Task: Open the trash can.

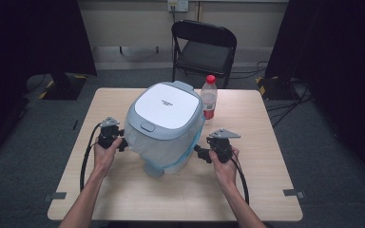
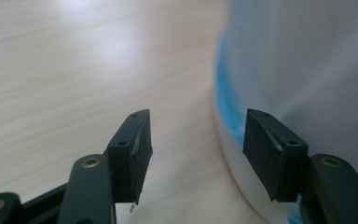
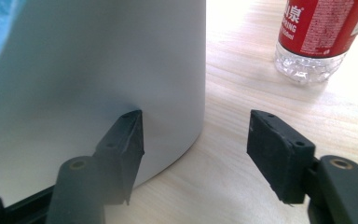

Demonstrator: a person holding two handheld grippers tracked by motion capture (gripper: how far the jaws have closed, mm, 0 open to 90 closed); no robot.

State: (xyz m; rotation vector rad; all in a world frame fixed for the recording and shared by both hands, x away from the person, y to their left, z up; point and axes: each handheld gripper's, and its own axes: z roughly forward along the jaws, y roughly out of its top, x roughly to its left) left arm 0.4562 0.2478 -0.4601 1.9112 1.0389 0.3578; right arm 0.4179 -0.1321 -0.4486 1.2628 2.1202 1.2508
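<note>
High view: bin [image 1: 164, 124] between left tool [image 1: 120, 143] and right tool [image 1: 200, 153], both half-open and empty; bin wall lies just inward of each, left tool slightly nearer.

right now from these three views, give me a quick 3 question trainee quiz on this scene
1. True or false: the left gripper is clamped on the bin's blue liner edge.
2. Which thing stands on the table just behind the white bin? A) a bottle with a red cap B) a mug C) a folded towel
3. In the right gripper view, what lies between the jaws of the right gripper?

Key:
1. False: its jaws stand open beside the bin, with nothing pinched.
2. A, the bottle.
3. Part of the bin's white curved wall and bare wooden table; nothing is gripped.
</note>
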